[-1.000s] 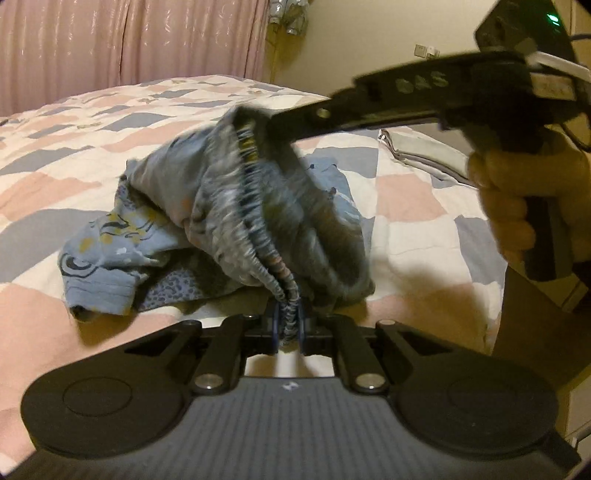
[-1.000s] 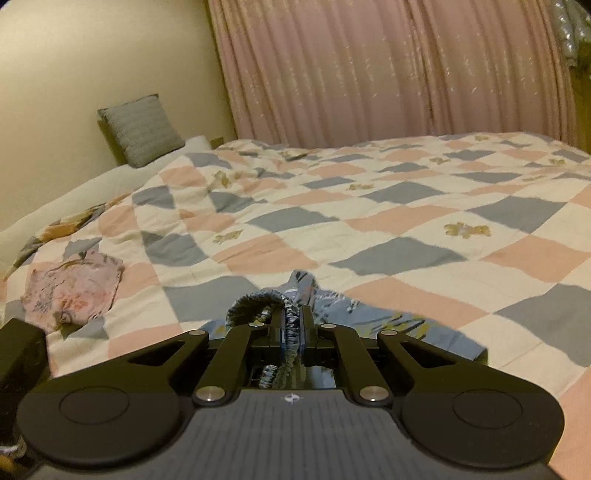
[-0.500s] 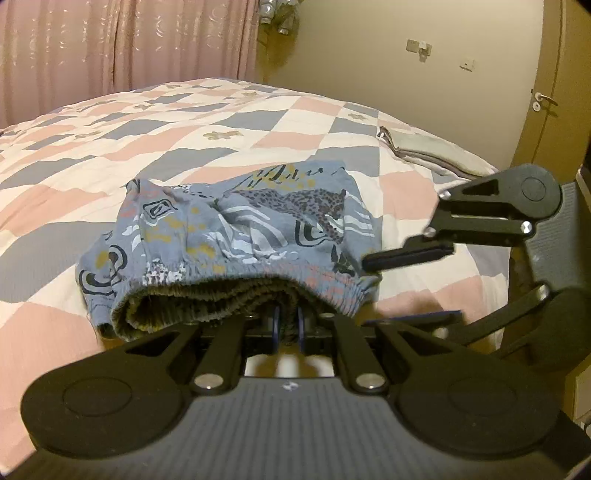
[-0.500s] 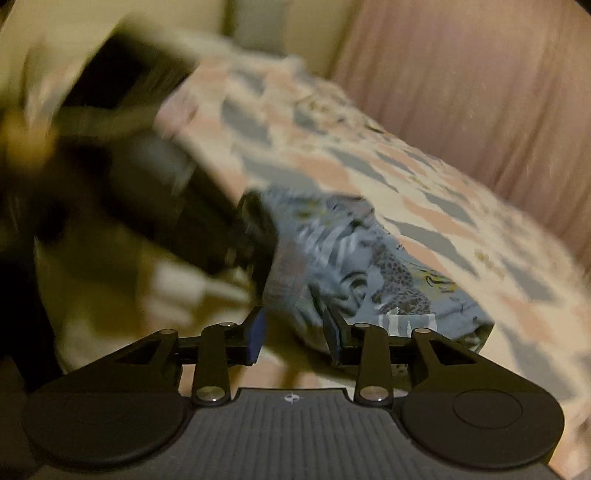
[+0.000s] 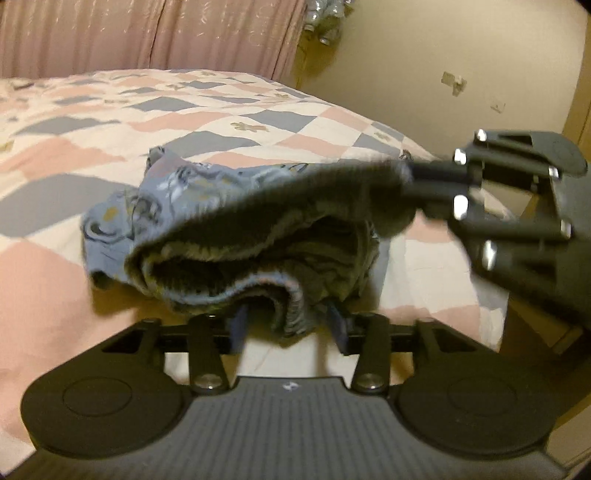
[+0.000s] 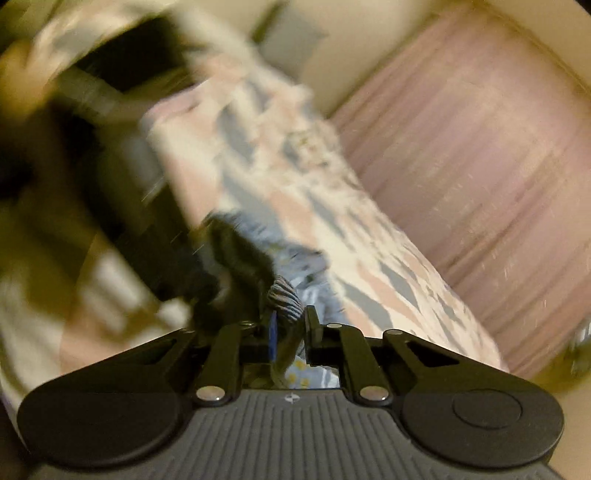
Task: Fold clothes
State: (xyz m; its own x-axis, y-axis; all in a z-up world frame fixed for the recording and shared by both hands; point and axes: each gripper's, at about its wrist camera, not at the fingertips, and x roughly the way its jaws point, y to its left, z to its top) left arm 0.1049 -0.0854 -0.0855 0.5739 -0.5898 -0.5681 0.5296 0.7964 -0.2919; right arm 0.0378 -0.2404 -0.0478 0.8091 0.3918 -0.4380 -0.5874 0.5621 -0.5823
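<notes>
Left gripper (image 5: 286,326): spread wide around the waistband of the shorts (image 5: 236,218).
Right gripper (image 6: 290,326): pinching the waistband.
Bed (image 5: 110,110): under the shorts.

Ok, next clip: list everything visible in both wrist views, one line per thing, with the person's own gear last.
shorts: one, blue patterned, on the near part of the bed, waistband lifted.
quilt: one, pink, grey and cream checks, covering the bed.
curtain: one, pink, behind the bed.
wall: cream, right of the curtain, with small fittings too small to identify.
cushion: one, grey, blurred, far end of the bed.
left hand-held gripper: black, fingers apart either side of the waistband.
right hand-held gripper: black, closed on the waistband's other end; its view is badly blurred.
</notes>
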